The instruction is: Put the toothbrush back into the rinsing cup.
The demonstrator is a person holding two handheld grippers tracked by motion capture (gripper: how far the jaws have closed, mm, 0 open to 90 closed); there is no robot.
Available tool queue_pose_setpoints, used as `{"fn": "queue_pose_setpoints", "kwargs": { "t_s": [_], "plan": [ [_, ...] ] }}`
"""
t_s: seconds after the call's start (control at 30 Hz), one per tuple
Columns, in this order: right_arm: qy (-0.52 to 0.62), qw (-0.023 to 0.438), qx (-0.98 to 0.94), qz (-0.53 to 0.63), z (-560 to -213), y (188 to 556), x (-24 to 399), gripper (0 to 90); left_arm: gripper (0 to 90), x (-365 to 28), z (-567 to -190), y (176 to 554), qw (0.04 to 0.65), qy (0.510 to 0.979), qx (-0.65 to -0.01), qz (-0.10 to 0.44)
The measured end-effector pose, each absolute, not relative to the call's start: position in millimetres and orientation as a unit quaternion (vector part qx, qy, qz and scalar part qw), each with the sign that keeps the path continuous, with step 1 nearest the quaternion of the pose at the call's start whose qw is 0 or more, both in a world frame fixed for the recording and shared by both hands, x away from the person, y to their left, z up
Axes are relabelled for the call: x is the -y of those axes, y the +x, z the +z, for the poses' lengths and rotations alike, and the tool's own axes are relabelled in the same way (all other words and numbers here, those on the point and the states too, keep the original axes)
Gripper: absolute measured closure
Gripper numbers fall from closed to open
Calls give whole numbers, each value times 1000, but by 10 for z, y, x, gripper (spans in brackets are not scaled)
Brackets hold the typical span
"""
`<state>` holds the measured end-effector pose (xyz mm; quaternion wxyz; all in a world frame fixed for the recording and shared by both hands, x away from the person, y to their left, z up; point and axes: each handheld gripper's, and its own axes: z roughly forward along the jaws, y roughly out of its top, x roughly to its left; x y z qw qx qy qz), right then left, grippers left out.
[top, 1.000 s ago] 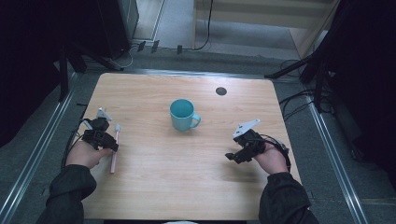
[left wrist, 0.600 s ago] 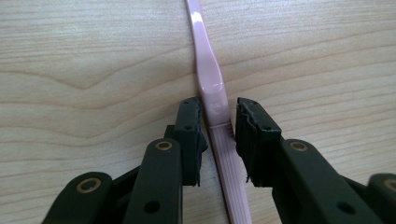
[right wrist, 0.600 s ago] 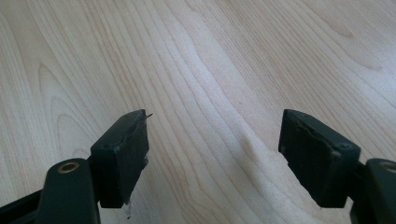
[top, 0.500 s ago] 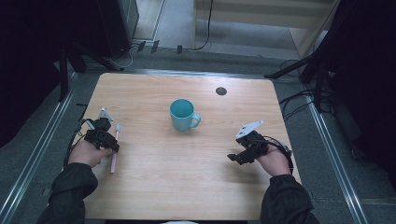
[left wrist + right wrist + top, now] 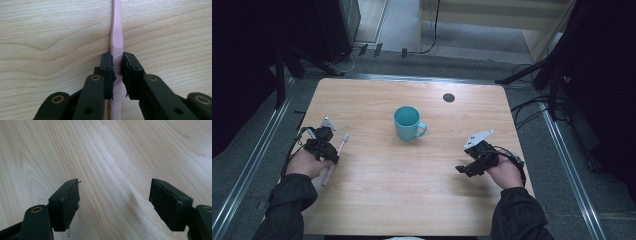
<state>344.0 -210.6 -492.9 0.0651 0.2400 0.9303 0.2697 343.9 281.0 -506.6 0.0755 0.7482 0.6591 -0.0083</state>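
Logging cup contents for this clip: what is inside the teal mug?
From the high view, the teal mug stands upright mid-table and its visible inner wall looks bare teal. The bottom is shaded and too small to check, so a small item there cannot be ruled out.

Dark sleeves (image 5: 287, 200); black fingers (image 5: 106, 72) with brass rivets.

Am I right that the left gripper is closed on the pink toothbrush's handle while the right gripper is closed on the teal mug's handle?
Not quite. The left gripper is indeed closed on the pink toothbrush, but the right gripper holds nothing: the right gripper view shows its jaws wide apart over bare table. In the high view the teal mug stands alone at the table's middle, well clear of that gripper.
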Motion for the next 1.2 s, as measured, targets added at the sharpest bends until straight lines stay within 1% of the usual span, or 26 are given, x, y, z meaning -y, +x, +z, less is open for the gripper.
{"fn": "queue_pose_setpoints", "kwargs": {
  "t_s": [0.43, 0.47, 0.5, 0.7, 0.93, 1.03, 1.17, 1.2],
  "plan": [
    [236, 66, -932, 267, -4935, 3442, 2091, 242, 796, -2820, -5066, 3459, 81, 751, -655, -16],
    [236, 66, -932, 267, -4935, 3442, 2091, 242, 800, -2820, -5066, 3459, 81, 751, -655, -16],
    [236, 67, -932, 268, -4933, 3444, 2093, 242, 838, -2830, -5045, 3454, 93, 755, -649, -17],
    [237, 65, -932, 267, -4939, 3450, 2086, 242, 840, -2829, -5060, 3458, 85, 759, -645, -19],
    [235, 64, -933, 265, -4944, 3444, 2081, 243, 841, -2751, -5067, 3465, 75, 765, -640, -6],
    [234, 65, -933, 266, -4940, 3444, 2084, 242, 842, -2759, -5011, 3456, 91, 764, -639, -5],
    [237, 64, -932, 266, -4943, 3451, 2093, 242, 842, -2790, -4844, 3426, 127, 762, -635, 6],
    [237, 64, -932, 266, -4943, 3451, 2093, 242, 842, -2790, -4844, 3426, 127, 762, -635, 6]
  ]
}}
